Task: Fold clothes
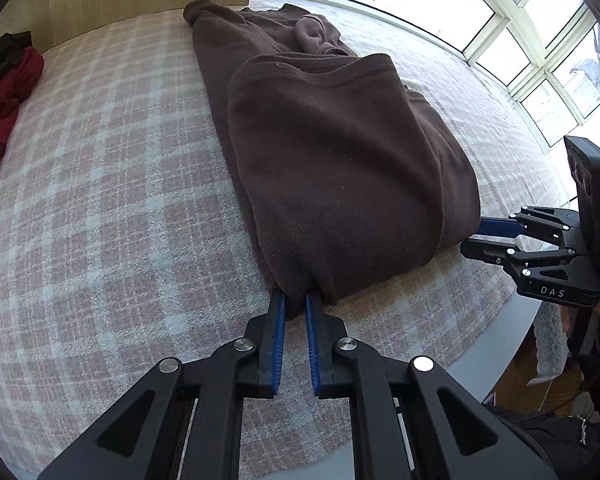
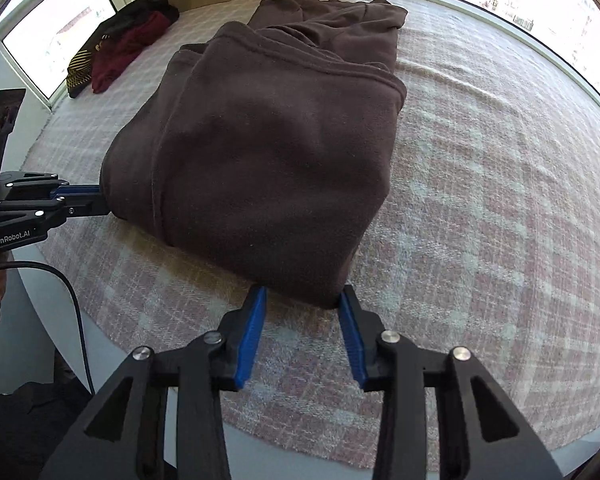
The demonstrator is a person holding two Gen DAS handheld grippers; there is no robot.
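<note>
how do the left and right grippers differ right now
The left gripper is nearly closed, pinching a corner of the brown garment; the right gripper is spread wider, straddling the other corner. The left's blue pads sit close together; the right's stand apart. Both meet the garment's near edge.

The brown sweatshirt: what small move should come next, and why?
Probably close the right gripper on the brown sweatshirt: its jaws stand apart around the near corner, while the left gripper already pinches the other corner.

Bright curved bay windows (image 1: pixel 512 28) beyond a plaid-covered bed (image 1: pixel 100 184).
</note>
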